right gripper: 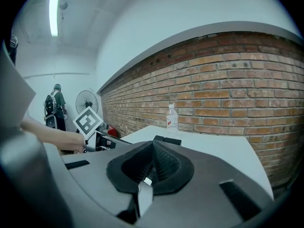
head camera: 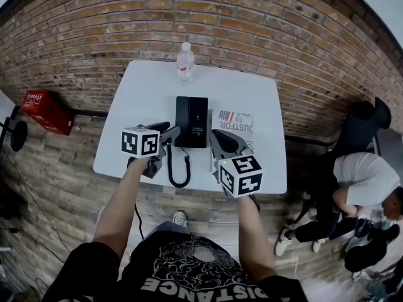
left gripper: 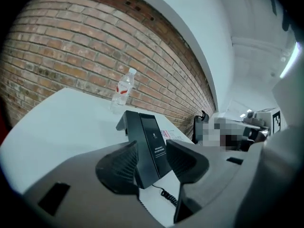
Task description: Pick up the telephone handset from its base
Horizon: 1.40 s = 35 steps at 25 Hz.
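On the worktop (head camera: 135, 99): the black telephone (head camera: 191, 122) lies flat near the middle; all places below are given from it.
Handset (head camera: 182, 122): it rests on the base (head camera: 199, 122), along the left side of the telephone as far as I can judge. It is not lifted.
Cord (head camera: 175, 172): the coiled wire leaves the near end of the telephone and makes a loop toward the person, so it seems to have slack for a lift.
Left gripper (head camera: 167, 133): just beside the near left corner of the telephone. Its jaws stand wide apart and hold nothing. In the left gripper view the telephone shows in the gap between them, a little ahead of the tips. I think they are opened like this to go around the handset.
Right gripper (right gripper: 153, 147): near the near right corner of the telephone. Its jaws are pressed together with nothing between them. Probably it only waits, or it could steady the base.
Water bottle (head camera: 184, 61): upright behind the telephone, well apart from both grippers.
Printed sheet (head camera: 234, 121): flat, just to the right of the telephone.
Step in hand: the approach; the grasp is not yet made.
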Each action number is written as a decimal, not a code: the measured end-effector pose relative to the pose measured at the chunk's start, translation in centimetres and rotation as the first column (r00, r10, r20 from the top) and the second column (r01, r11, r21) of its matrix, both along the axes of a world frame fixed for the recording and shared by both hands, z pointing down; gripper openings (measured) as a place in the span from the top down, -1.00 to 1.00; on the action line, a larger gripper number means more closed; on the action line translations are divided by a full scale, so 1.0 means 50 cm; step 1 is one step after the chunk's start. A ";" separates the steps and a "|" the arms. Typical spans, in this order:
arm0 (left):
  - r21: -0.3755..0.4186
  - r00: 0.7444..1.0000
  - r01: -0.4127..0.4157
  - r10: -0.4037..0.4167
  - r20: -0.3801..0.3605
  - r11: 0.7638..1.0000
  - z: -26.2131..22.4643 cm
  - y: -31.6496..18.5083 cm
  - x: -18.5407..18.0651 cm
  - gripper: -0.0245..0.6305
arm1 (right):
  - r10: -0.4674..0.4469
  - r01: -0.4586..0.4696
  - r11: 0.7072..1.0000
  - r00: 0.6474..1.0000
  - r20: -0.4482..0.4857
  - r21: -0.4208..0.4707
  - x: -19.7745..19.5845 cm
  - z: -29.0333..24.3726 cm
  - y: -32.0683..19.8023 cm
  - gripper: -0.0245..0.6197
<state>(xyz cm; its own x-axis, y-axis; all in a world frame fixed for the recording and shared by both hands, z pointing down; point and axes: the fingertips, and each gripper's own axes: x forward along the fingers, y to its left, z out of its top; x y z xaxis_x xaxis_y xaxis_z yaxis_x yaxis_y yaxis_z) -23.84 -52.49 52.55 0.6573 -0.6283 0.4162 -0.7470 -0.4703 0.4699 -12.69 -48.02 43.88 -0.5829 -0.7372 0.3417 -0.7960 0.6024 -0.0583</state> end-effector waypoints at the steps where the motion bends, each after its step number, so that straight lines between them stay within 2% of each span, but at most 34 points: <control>1: -0.021 1.000 -0.018 0.018 -0.020 1.000 0.011 -0.010 -0.001 0.41 | 0.008 -0.008 1.000 1.000 0.001 -0.003 -0.003 0.004 -0.010 0.92; 6: -0.118 0.990 -0.093 0.079 -0.119 0.989 0.067 -0.053 -0.006 0.41 | 0.055 -0.055 0.998 0.998 0.000 -0.019 -0.010 0.024 -0.047 0.92; 10: -0.174 0.969 -0.162 0.123 -0.215 0.971 0.099 -0.078 -0.003 0.39 | 0.076 -0.077 0.996 0.997 -0.014 -0.037 -0.012 0.040 -0.063 0.92; 13: -0.202 0.942 -0.216 0.150 -0.301 0.955 0.107 -0.089 0.002 0.39 | 0.086 -0.087 0.995 0.996 -0.023 -0.054 -0.012 0.052 -0.073 0.92; 18: -0.217 0.881 -0.301 0.184 -0.436 0.928 0.093 -0.103 0.026 0.40 | 0.127 -0.130 0.988 0.991 -0.040 -0.082 0.007 0.070 -0.086 0.92; 21: -0.235 0.872 -0.312 0.179 -0.456 0.920 0.098 -0.114 0.027 0.50 | 0.139 -0.143 0.986 0.989 -0.042 -0.088 0.013 0.076 -0.092 0.92; 22: -0.245 0.871 -0.314 0.176 -0.459 0.917 0.103 -0.115 0.025 0.63 | 0.142 -0.145 0.985 0.989 -0.041 -0.092 0.014 0.079 -0.092 0.92; 25: -0.263 0.861 -0.316 0.159 -0.483 0.912 0.109 -0.115 0.024 0.65 | 0.153 -0.156 0.982 0.987 -0.039 -0.102 0.019 0.090 -0.094 0.92; 30: -0.281 0.861 -0.309 0.142 -0.488 0.909 0.095 -0.117 0.021 0.68 | 0.154 -0.156 0.981 0.988 -0.029 -0.111 0.017 0.097 -0.091 0.92; 35: -0.264 0.864 -0.280 0.122 -0.489 0.923 0.066 -0.105 0.016 0.70 | 0.166 -0.166 0.980 0.986 -0.003 -0.113 0.028 0.092 -0.083 0.92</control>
